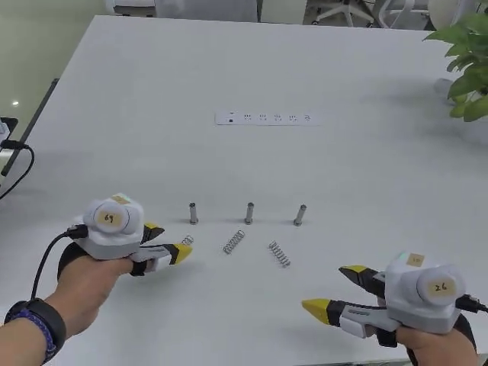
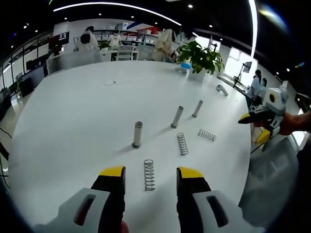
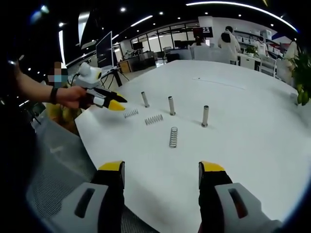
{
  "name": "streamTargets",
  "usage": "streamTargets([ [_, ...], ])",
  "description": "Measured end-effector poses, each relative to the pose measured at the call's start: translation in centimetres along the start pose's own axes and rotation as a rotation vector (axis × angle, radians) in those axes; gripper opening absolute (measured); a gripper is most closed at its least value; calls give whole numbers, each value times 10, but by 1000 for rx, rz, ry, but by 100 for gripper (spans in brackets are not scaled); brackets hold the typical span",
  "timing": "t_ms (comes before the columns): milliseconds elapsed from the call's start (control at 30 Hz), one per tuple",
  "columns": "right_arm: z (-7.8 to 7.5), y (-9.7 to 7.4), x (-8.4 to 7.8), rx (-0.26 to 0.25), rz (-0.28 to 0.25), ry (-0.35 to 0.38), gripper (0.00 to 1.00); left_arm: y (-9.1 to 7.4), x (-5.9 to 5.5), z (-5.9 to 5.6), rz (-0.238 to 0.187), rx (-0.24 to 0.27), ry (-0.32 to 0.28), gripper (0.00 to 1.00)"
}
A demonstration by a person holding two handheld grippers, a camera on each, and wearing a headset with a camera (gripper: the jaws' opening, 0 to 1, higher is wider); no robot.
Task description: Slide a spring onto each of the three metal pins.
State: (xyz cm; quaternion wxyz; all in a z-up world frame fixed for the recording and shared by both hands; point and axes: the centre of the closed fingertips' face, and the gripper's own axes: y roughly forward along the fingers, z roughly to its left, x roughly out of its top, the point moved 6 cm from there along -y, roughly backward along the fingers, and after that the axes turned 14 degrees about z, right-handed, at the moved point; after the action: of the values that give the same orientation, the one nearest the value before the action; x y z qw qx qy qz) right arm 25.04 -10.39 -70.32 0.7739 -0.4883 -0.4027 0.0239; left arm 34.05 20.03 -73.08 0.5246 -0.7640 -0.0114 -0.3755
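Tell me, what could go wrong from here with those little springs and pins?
The left gripper's open jaws bracket the nearest spring, which lies flat; a hard or off-centre pinch might flick it across the smooth table. The three pins stand upright and slim; a bump while threading could tip one, if they are loose.

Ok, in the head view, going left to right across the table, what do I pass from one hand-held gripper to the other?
In order: left hand-held gripper → left pin → middle spring → middle pin → right spring → right pin → right hand-held gripper.
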Motion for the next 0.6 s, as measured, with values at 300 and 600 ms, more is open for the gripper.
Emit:
streamTargets([
  [300, 1, 0, -2, 4, 6, -5, 61, 13, -6, 0, 61, 2, 8, 29],
  [600, 0, -1, 0, 5, 4, -10, 61, 22, -10, 0, 114, 9, 14, 21],
])
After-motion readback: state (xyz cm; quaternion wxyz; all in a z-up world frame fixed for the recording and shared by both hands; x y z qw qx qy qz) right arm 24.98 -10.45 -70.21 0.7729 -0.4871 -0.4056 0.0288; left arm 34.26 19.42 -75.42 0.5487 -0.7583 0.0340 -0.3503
